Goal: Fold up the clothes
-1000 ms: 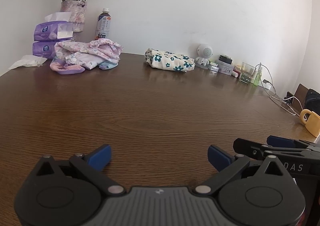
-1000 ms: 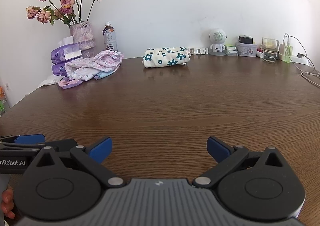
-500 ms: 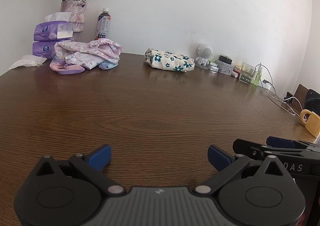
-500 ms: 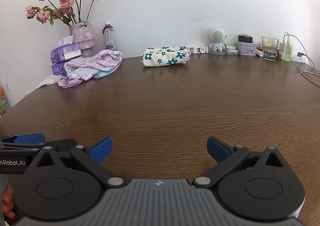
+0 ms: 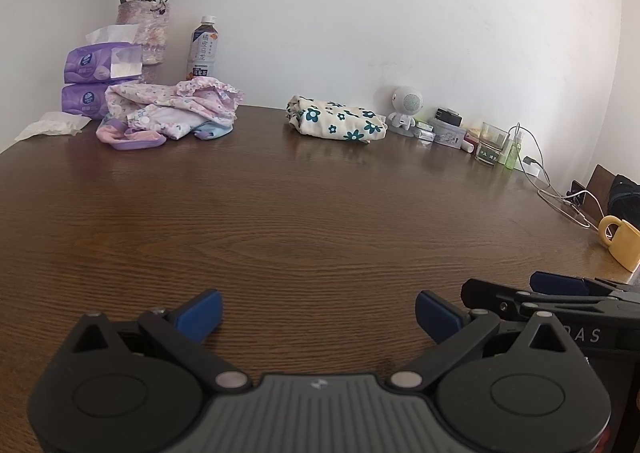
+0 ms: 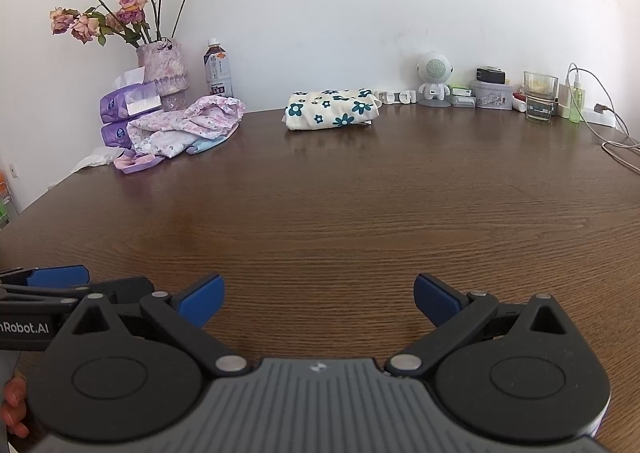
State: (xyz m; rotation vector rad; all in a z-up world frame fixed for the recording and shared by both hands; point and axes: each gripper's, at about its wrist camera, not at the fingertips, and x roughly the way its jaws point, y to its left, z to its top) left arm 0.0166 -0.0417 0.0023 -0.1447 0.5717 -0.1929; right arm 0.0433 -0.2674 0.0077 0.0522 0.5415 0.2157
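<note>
A folded cream cloth with teal flowers (image 5: 338, 125) (image 6: 332, 109) lies at the back of the brown table near the wall. To its left sits a loose heap of pink and lilac floral clothes (image 5: 172, 113) (image 6: 182, 129). My left gripper (image 5: 318, 313) hovers open over the table's near side, nothing between its blue pads. Beside it, my right gripper (image 6: 316, 299) is open and empty too. Each gripper shows at the edge of the other's view. Both are far from the clothes.
At the back left stand a vase of roses (image 6: 162, 69), a drink bottle (image 5: 203, 49) and purple tissue packs (image 5: 100, 65). A small white robot figure (image 6: 434, 79), a glass (image 6: 540, 97), boxes and cables line the back right. A yellow mug (image 5: 624, 245) sits at the right edge.
</note>
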